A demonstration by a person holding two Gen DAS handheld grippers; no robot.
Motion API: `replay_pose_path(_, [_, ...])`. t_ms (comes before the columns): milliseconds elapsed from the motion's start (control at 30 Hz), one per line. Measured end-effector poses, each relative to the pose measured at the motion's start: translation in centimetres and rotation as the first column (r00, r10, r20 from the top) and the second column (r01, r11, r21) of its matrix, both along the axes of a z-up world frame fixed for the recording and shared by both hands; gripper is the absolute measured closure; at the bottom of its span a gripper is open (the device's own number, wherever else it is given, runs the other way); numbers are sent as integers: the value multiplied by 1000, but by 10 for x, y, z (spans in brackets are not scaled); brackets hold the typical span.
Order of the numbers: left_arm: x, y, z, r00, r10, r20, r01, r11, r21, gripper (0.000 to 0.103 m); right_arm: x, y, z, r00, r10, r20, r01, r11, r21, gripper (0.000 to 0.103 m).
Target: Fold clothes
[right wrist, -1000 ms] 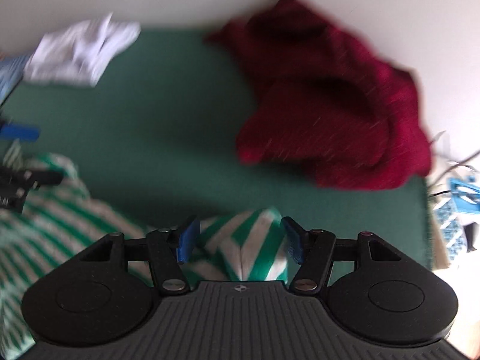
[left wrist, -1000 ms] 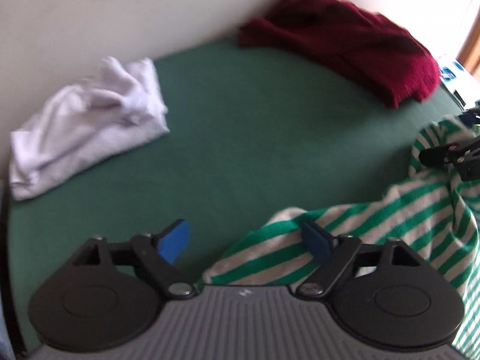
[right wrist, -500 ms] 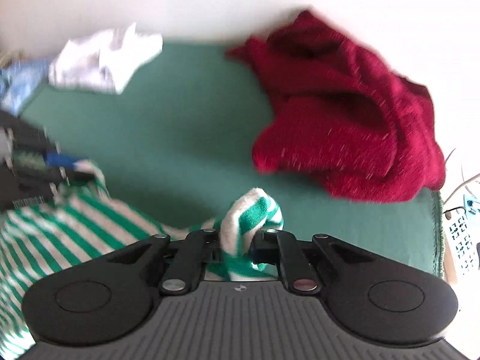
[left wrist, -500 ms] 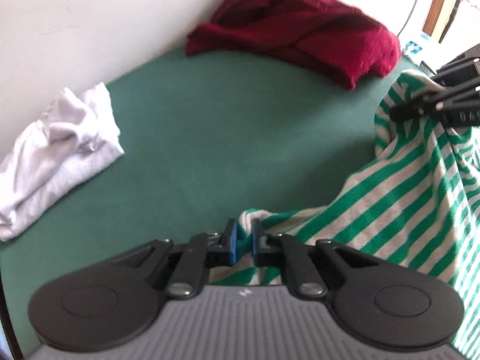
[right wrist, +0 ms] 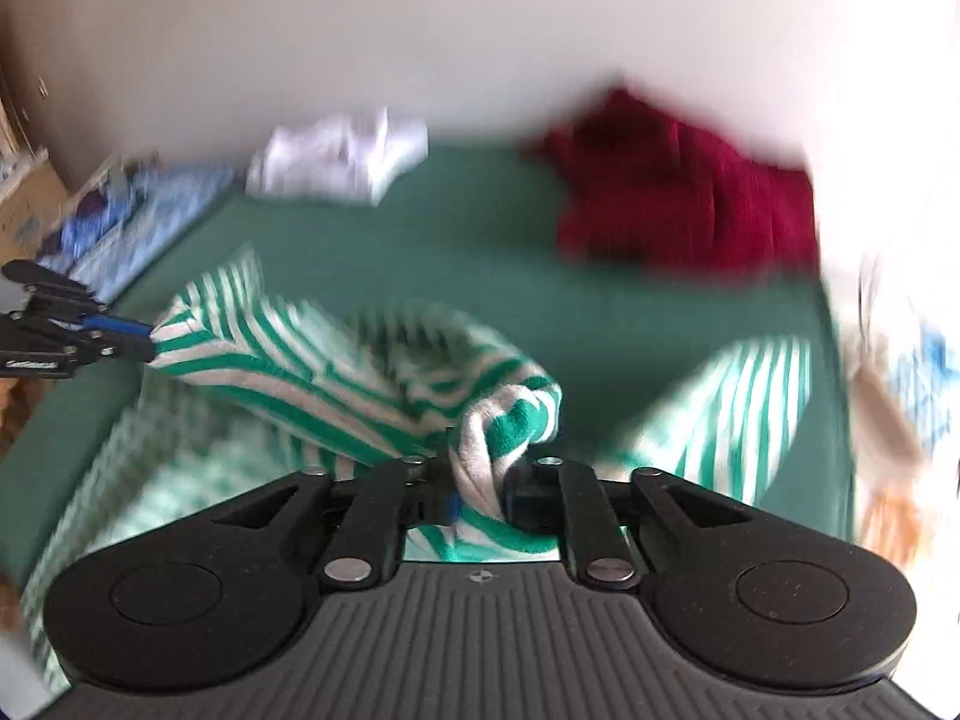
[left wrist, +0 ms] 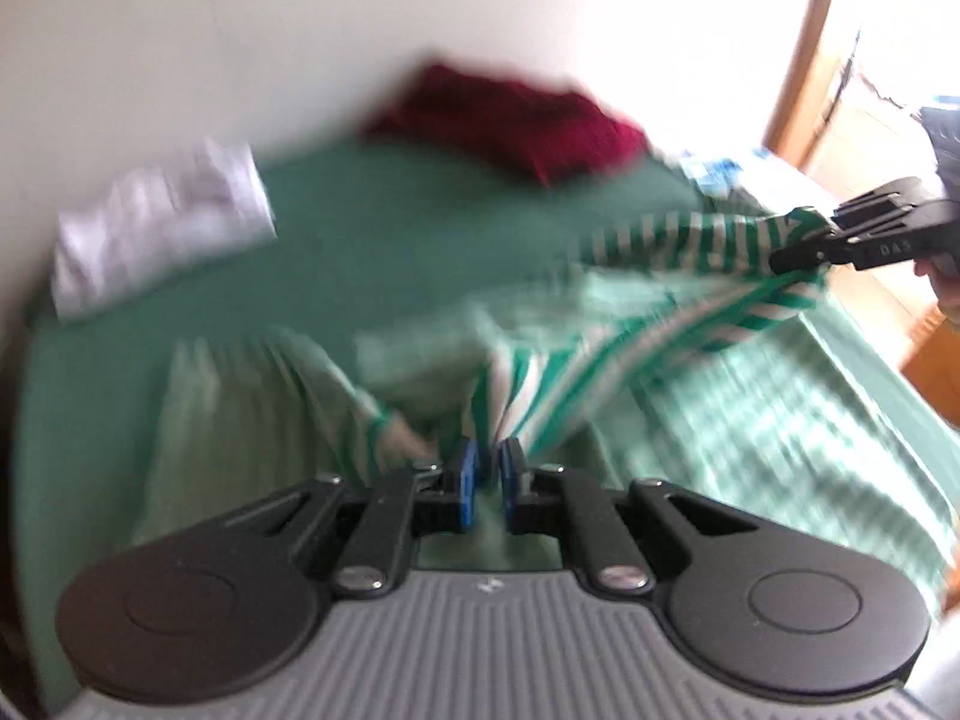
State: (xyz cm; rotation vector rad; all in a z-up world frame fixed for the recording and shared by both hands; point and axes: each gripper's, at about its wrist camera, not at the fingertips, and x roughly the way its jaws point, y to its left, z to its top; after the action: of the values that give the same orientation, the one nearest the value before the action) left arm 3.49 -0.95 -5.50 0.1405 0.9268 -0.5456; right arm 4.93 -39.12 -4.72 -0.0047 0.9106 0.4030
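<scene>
Both grippers had gone from gaping beside the striped shirt [right wrist: 336,360] to pinching it: the left gripper [left wrist: 486,471] was closed to a narrow slit on one bunch of cloth, the right gripper [right wrist: 480,480] clamped around a thick twisted wad. The shirt, which a second earlier lay slack on the green bed [left wrist: 390,240], now hung lifted and stretched between them above it (blur suggested a quick shake). That likely meant spreading it flat before folding. The white cloth [left wrist: 162,228] and red sweater [right wrist: 690,192] stayed by the wall.
</scene>
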Motion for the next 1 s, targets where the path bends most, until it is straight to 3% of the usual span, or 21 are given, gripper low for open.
replay_pose_path(100, [-46, -5, -37, 990, -22, -137, 34, 996, 81, 96, -33, 3, -41, 971, 0, -241, -18, 997, -71, 76])
replay_pose_path(200, [-60, -1, -29, 995, -8, -103, 21, 993, 120, 94, -55, 7, -28, 987, -7, -158, -9, 995, -99, 74])
replay_pose_path(233, [-56, 1, -17, 998, 5, -61, 1, 995, 103, 88, -54, 7, -16, 995, -27, -94, 22, 998, -55, 64])
replay_pose_path(267, [-46, 0, -7, 1000, 17, -12, -16, 997, 81, 76, -52, 6, -4, 998, -51, -28, 51, 999, -6, 50])
replay_pose_path(300, [-36, -1, 4, 999, 31, 36, -33, 998, 59, 67, -48, 7, 5, 996, -78, 48, 76, 997, 33, 41])
replay_pose_path(333, [-25, -2, 14, 996, 45, 83, -48, 998, 40, 48, -41, 11, 10, 989, -99, 114, 93, 994, 61, 28])
replay_pose_path(400, [9, -19, 22, 987, 64, 146, -72, 996, 49, 44, -16, 27, 9, 976, -107, 189, 97, 993, 64, 27])
replay_pose_path(500, [66, -39, 8, 992, 68, 104, -73, 996, 46, 43, 21, 64, -10, 972, -54, 229, 51, 999, 18, 33])
replay_pose_path(600, [113, -48, -29, 993, 68, -96, -66, 998, 22, 52, 49, 94, -36, 988, 13, 154, -7, 999, -40, 41])
replay_pose_path(633, [116, -50, -36, 992, 67, -108, -63, 997, 34, 55, 56, 100, -43, 993, 24, 118, -17, 998, -57, 55])
replay_pose_path(667, [112, -53, -37, 995, 58, -80, -54, 998, 44, 59, 60, 101, -47, 996, 13, 94, -6, 997, -75, 86])
replay_pose_path(733, [99, -56, -31, 998, 48, -29, -46, 997, 60, 73, 60, 94, -42, 994, -44, 97, 45, 999, -12, 90])
replay_pose_path(767, [94, -55, -26, 998, 55, -15, -54, 997, 59, 86, 56, 89, -34, 987, -89, 131, 86, 996, 33, 95])
replay_pose_path(800, [88, -52, -20, 998, 64, 1, -64, 997, 52, 91, 51, 83, -26, 977, -137, 166, 125, 989, 80, 101])
replay_pose_path(867, [71, -44, -5, 996, 84, 35, -84, 996, 12, 95, 37, 73, -1, 949, -197, 248, 153, 971, 185, 102])
replay_pose_path(1000, [22, -33, 26, 989, 113, 99, -104, 991, -87, 98, -6, 65, 38, 898, -216, 384, 92, 945, 315, 102])
